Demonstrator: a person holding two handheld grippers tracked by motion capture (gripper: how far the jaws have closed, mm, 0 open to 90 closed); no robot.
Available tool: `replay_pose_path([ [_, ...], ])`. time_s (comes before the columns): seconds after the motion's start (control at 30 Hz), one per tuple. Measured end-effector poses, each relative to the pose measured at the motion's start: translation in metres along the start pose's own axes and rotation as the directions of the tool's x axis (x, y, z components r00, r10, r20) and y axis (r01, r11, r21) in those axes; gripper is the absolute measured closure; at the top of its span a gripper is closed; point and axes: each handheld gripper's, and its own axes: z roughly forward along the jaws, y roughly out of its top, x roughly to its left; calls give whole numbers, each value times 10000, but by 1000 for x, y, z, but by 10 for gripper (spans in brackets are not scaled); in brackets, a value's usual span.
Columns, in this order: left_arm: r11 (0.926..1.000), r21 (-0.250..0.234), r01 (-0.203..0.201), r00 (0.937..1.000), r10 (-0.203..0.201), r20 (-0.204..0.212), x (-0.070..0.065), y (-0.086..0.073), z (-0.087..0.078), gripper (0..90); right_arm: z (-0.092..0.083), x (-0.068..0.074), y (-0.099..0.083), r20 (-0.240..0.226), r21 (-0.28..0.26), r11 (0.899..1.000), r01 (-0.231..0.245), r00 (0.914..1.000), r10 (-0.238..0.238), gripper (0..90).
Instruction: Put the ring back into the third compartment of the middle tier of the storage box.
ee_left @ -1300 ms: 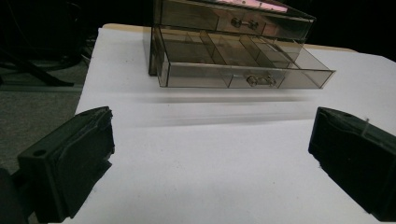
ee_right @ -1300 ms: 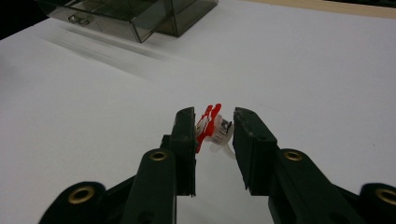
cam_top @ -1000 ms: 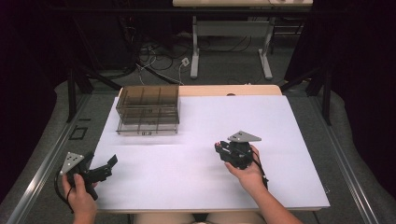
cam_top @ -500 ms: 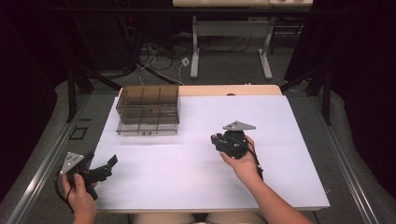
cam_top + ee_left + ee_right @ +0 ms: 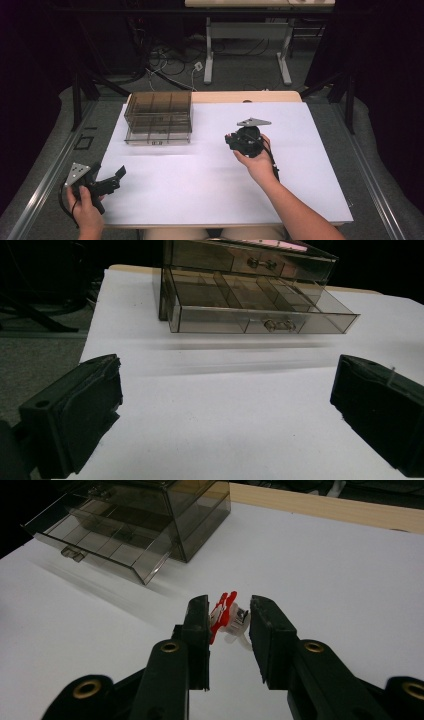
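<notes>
A smoked clear drawer box (image 5: pixel 158 117) stands at the back left of the white sheet. Its lower drawer (image 5: pixel 260 302) is pulled out, showing several empty compartments; the upper drawer is pushed in. My right gripper (image 5: pixel 229 139) hovers mid-table, to the right of the box, jaws pointing left. It is shut on a small red and white plastic piece (image 5: pixel 227 617), and the box (image 5: pixel 135 525) lies ahead of it to the left. My left gripper (image 5: pixel 109 170) rests at the sheet's front left corner, open with nothing between its jaws (image 5: pixel 227 365).
A white sheet (image 5: pixel 200 190) covers most of the wooden table (image 5: pixel 245 96). Grey floor and a metal rail (image 5: pixel 45 180) run along the left side. Cables and desk legs (image 5: pixel 210 55) lie beyond the far edge.
My right gripper has moved away from the person and slightly left, toward the drawer box, still holding the piece. The left gripper has stayed put.
</notes>
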Motion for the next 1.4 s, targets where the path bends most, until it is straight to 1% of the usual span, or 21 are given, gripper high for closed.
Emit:
replay_pose_path([
  [0.07,10000,7,0,10000,0,17,0,0,0,3,2,0,4,12,10,10000,78,10000,-78,703],
  [0.27,10000,-8,16,10000,-16,-4,0,0,0,3,8,5,15,-41,46,10000,37,10000,-37,703],
  [0.6,10000,-5,-7,10000,7,3,1,0,0,3,18,17,30,-137,124,9993,339,9993,-338,703],
  [0.7,10000,-9,-18,10000,18,3,1,0,0,3,22,20,33,-193,131,9996,270,9995,-267,703],
  [0.8,10000,4,0,10000,0,11,1,0,0,3,26,24,35,-242,135,9994,315,9992,-311,703],
  [0.83,10000,15,13,10000,-13,19,1,0,0,3,27,25,36,-251,118,9992,389,9989,-386,703],
  [0.87,10000,17,12,10000,-12,22,1,0,0,3,28,27,37,-280,154,9993,353,9990,-349,703],
  [0.93,10000,18,15,10000,-15,19,1,0,0,3,30,29,38,-286,153,9989,446,9986,-442,703],
  [1.03,10000,-38,64,10000,-64,14,0,0,1,3,33,32,40,-324,187,9988,442,9985,-436,703],
  [1.2,10000,-31,69,10000,-69,23,0,0,0,3,38,36,43,-365,219,9983,535,9979,-527,703],
  [1.27,10000,-32,65,10000,-65,20,0,0,0,3,40,38,43,-392,227,9975,664,9971,-655,703],
  [1.3,10000,-37,73,10000,-73,22,0,0,0,3,41,39,44,-402,238,9977,638,9972,-628,703],
  [1.4,10000,-12,-21,10000,21,12,1,0,0,3,44,42,45,-409,283,9971,708,9967,-696,703],
])
